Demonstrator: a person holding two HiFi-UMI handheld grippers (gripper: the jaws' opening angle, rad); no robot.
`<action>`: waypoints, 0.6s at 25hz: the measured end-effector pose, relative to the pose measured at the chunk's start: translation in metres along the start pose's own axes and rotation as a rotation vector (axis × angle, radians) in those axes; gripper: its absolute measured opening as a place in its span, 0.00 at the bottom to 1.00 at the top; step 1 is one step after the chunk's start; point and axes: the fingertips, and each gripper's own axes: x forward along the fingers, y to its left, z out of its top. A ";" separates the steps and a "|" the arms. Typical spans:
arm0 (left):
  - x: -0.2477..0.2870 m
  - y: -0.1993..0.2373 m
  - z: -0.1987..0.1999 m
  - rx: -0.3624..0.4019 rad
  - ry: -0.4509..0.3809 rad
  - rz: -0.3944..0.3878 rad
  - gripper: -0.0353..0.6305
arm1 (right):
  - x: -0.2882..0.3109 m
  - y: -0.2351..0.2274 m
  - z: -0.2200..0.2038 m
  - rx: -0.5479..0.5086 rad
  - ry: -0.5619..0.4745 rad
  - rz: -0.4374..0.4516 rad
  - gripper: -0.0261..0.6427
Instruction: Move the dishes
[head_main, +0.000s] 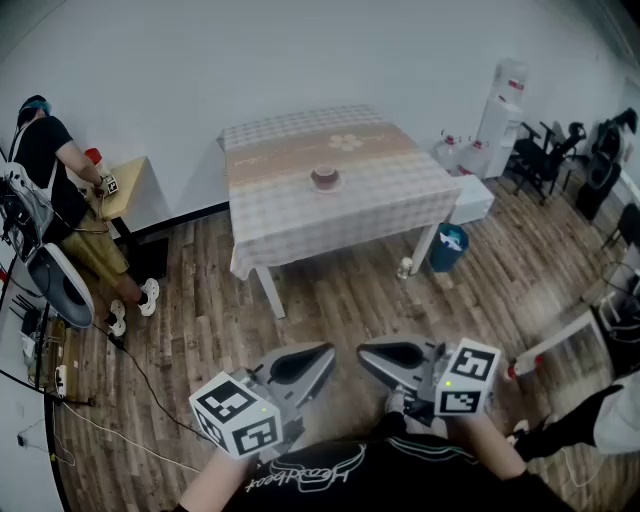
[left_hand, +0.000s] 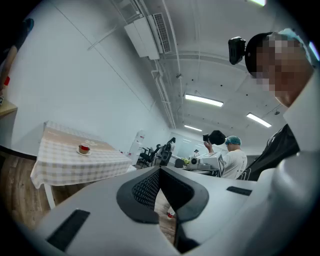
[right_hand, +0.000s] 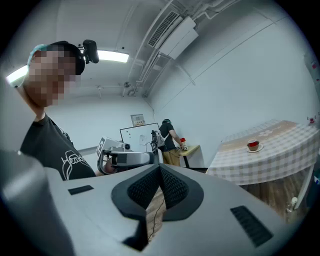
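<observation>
1. While the left claw (head_main: 318, 358) and right claw (head_main: 372, 358) hang low by the person's body, the cup and saucer (head_main: 324, 178) sit mid-tabletop (head_main: 390, 195), well apart from them.
2. Left claw: jaws together, nothing between.
3. Right claw: jaws together, nothing between.

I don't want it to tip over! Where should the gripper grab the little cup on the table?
Probably by its rim, coming straight down from above. The cup stands upright on its saucer in the middle of the table, open top facing up, so one jaw could go inside and one outside. No handle can be made out from here.
</observation>
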 end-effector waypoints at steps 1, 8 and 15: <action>0.001 -0.001 0.001 0.001 -0.002 -0.001 0.05 | -0.002 0.000 0.001 0.000 -0.002 -0.001 0.06; 0.012 -0.002 0.006 -0.004 0.002 -0.008 0.05 | -0.010 -0.006 0.009 0.027 -0.017 -0.001 0.06; 0.050 0.013 0.015 0.000 -0.006 0.005 0.05 | -0.018 -0.043 0.018 0.013 -0.008 0.009 0.06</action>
